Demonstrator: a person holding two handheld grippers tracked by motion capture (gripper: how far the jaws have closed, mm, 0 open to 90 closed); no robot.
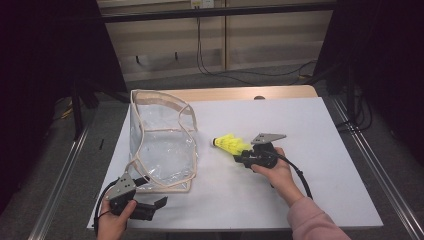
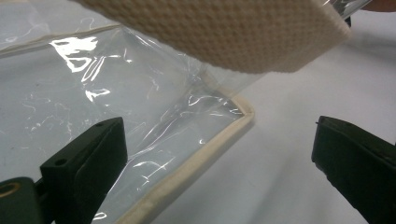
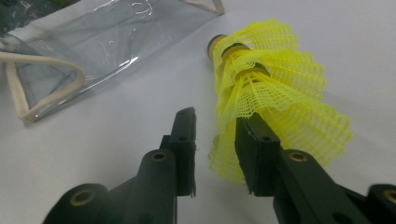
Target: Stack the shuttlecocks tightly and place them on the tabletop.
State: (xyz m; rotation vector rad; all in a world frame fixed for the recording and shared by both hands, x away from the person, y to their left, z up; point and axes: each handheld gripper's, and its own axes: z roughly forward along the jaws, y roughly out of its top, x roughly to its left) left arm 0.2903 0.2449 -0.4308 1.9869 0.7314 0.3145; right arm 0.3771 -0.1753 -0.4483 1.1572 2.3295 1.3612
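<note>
Right tool (image 3: 215, 140) pinches yellow shuttlecocks' (image 3: 275, 98) skirt; left tool (image 2: 219, 158) gapes beside clear bag (image 2: 93, 107).

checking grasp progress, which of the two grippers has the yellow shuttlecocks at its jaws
The right gripper: the skirt of the stacked yellow shuttlecocks lies between its jaws. The left gripper gapes open at the clear bag's corner.
</note>
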